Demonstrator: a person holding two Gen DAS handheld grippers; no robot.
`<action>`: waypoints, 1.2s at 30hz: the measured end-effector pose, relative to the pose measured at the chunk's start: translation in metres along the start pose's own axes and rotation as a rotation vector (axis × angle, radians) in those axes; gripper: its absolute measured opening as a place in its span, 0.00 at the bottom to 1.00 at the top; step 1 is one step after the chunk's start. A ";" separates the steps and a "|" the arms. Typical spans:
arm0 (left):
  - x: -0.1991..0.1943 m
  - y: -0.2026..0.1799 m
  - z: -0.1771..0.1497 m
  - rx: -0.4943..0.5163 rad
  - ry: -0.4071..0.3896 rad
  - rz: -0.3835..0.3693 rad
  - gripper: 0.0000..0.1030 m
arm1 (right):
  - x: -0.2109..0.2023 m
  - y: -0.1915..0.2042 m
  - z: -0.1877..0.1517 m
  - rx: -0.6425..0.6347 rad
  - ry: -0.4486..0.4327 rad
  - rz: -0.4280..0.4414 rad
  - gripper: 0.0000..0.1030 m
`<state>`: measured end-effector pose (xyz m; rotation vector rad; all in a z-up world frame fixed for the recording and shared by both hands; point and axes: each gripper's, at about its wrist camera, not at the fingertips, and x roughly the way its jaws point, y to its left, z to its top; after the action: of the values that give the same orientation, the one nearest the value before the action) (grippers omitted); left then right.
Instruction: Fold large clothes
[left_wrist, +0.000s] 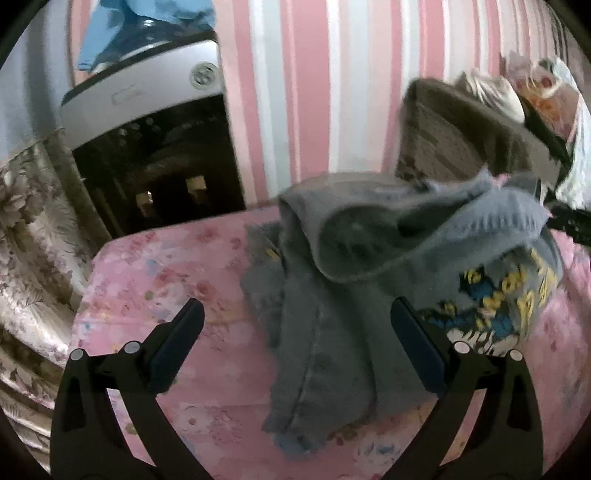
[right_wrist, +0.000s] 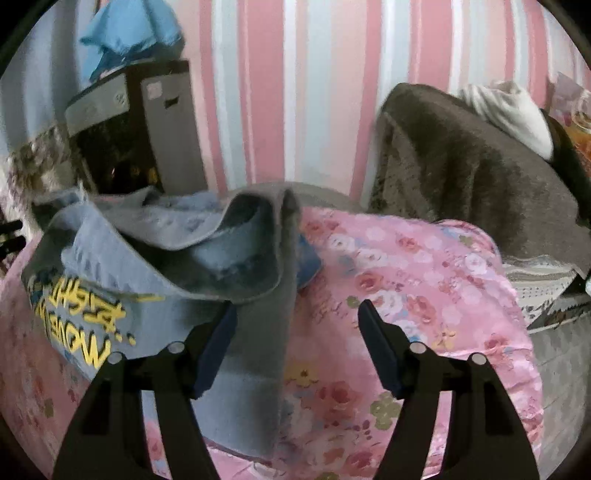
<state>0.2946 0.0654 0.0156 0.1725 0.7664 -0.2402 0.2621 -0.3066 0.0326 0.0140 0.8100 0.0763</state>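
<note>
A grey sweatshirt (left_wrist: 332, 295) with a yellow and blue print lies crumpled on the pink floral bed cover (left_wrist: 155, 280). One sleeve trails toward the camera. My left gripper (left_wrist: 297, 308) hovers over that sleeve with its jaws wide apart, and neither pad touches the cloth. In the right wrist view the same sweatshirt (right_wrist: 155, 266) fills the left half, its yellow lettering upside down. My right gripper (right_wrist: 298, 309) stands open above the garment's right edge. Its left finger (right_wrist: 214, 347) is over the grey fabric and its right finger (right_wrist: 380, 347) is over the bed cover (right_wrist: 406, 302).
A white and black appliance (left_wrist: 155, 122) with blue cloth (left_wrist: 122, 33) on top stands at the back left against the pink striped wall (left_wrist: 314, 92). A brown blanket (right_wrist: 461, 177) and a white garment (right_wrist: 513, 110) sit at the back right. A floral curtain (left_wrist: 33, 258) hangs at the left.
</note>
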 end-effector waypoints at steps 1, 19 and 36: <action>0.007 -0.002 -0.001 0.013 0.015 0.003 0.97 | 0.005 0.004 -0.001 -0.014 0.015 0.010 0.53; 0.040 0.036 0.037 -0.238 0.006 -0.246 0.11 | 0.016 -0.009 0.045 0.201 -0.073 0.114 0.08; 0.066 0.024 0.049 -0.190 0.057 -0.088 0.94 | 0.009 -0.013 0.048 0.142 -0.053 0.050 0.42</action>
<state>0.3793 0.0664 0.0056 -0.0345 0.8496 -0.2446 0.3035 -0.3179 0.0584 0.1700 0.7614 0.0648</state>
